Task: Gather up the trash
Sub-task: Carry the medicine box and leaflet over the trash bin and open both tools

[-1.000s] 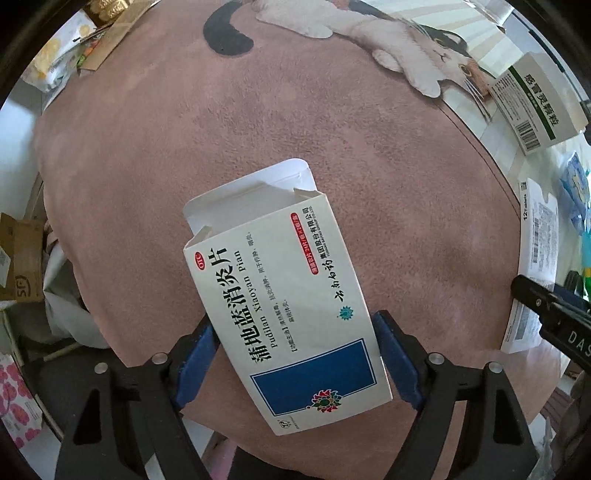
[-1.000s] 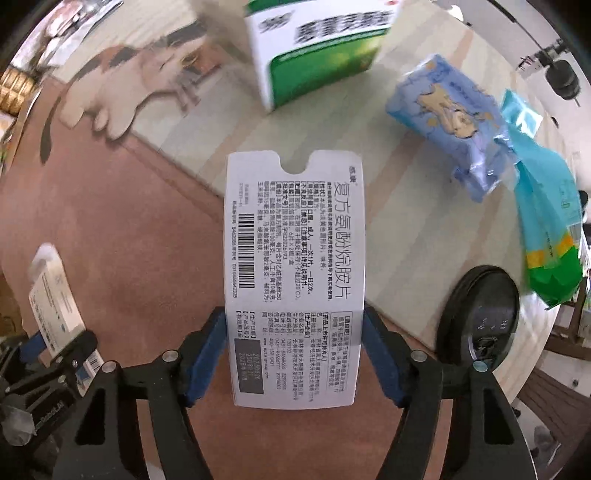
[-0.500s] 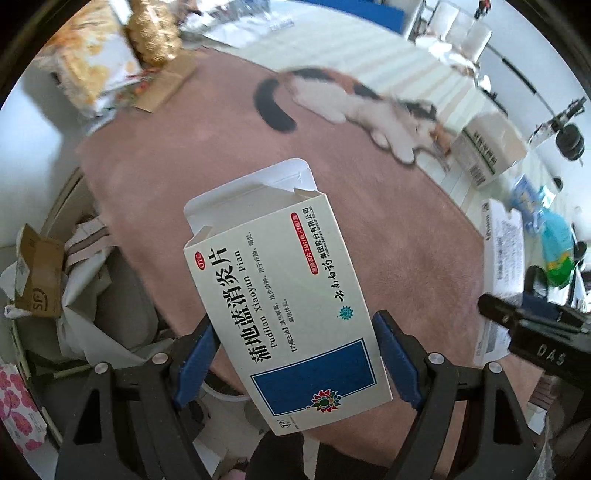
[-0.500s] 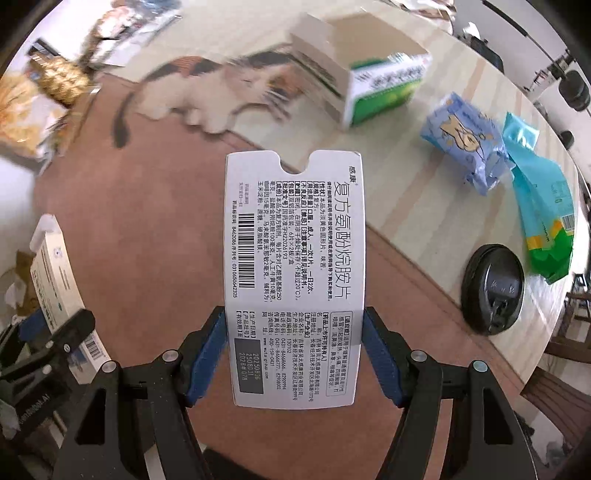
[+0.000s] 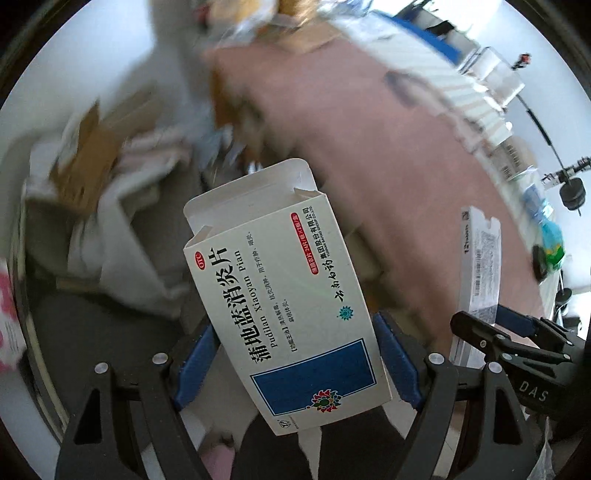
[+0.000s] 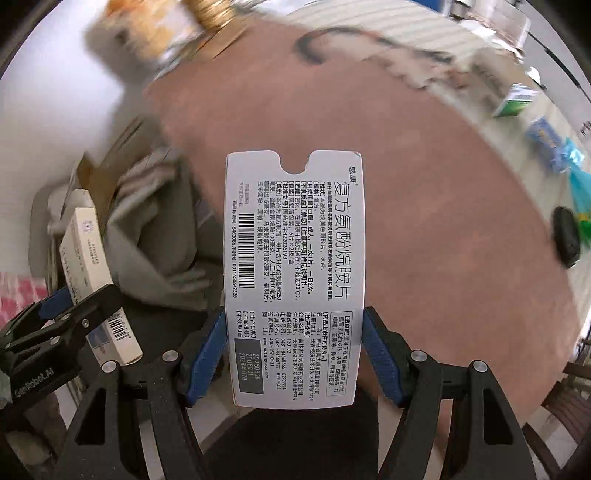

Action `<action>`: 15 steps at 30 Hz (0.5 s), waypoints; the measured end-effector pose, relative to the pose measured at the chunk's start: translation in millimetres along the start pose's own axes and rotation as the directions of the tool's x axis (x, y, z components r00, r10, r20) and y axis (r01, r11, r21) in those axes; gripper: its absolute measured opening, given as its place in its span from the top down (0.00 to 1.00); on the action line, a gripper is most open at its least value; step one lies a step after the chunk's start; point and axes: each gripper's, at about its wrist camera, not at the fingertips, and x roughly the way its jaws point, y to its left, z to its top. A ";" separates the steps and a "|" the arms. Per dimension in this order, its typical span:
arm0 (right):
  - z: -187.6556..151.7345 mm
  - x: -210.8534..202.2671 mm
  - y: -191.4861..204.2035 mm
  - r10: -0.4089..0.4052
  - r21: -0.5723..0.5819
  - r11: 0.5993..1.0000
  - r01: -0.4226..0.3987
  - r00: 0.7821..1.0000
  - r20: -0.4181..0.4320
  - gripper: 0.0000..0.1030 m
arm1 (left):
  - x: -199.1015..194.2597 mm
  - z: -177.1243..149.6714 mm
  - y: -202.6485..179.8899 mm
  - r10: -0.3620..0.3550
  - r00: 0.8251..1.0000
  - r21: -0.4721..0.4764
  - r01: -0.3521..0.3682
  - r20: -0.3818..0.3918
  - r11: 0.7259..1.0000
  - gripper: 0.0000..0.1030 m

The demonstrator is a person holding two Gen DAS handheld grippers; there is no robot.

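Observation:
My left gripper (image 5: 291, 356) is shut on a white medicine box with a blue rectangle (image 5: 280, 291), its top flap standing open. It hangs past the edge of the pink tablecloth (image 5: 388, 155), over a bin (image 5: 110, 229) stuffed with white paper and cardboard. My right gripper (image 6: 293, 354) is shut on a flat white medicine box with black print and a barcode (image 6: 293, 258), above the table's edge beside the same bin (image 6: 155, 229). Each view shows the other gripper: the right one (image 5: 495, 339) with its flat box, the left one (image 6: 70, 314) with its box.
On the far side of the table lie a green-and-white box (image 6: 515, 101), blue and teal packets (image 6: 554, 147), a black lid (image 6: 567, 236) and a cat picture (image 6: 369, 48) on the cloth. Gold-wrapped and yellow packages (image 6: 177, 22) sit at the table's far left end.
Both grippers have swung left with their boxes, from over the middle of the table to its edge. The bin has come into view under them. Neither grip has changed.

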 end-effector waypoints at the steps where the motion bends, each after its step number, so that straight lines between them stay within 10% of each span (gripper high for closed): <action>1: -12.1 13.3 16.4 0.002 -0.015 1.000 -0.003 1.000 -0.021 0.29 | 7.8 -9.6 15.1 -0.006 1.000 -0.030 0.005 -0.021 1.000 0.22; 7: -62.4 97.2 66.9 -0.024 -0.072 0.997 0.014 0.990 -0.136 0.29 | 75.1 -49.7 80.4 -0.038 0.989 -0.159 0.014 -0.146 0.987 0.21; 15: -85.3 234.6 80.2 -0.039 -0.086 0.996 0.017 0.965 -0.260 0.29 | 206.1 -71.6 142.0 -0.278 0.926 -0.396 0.162 -0.256 0.904 0.21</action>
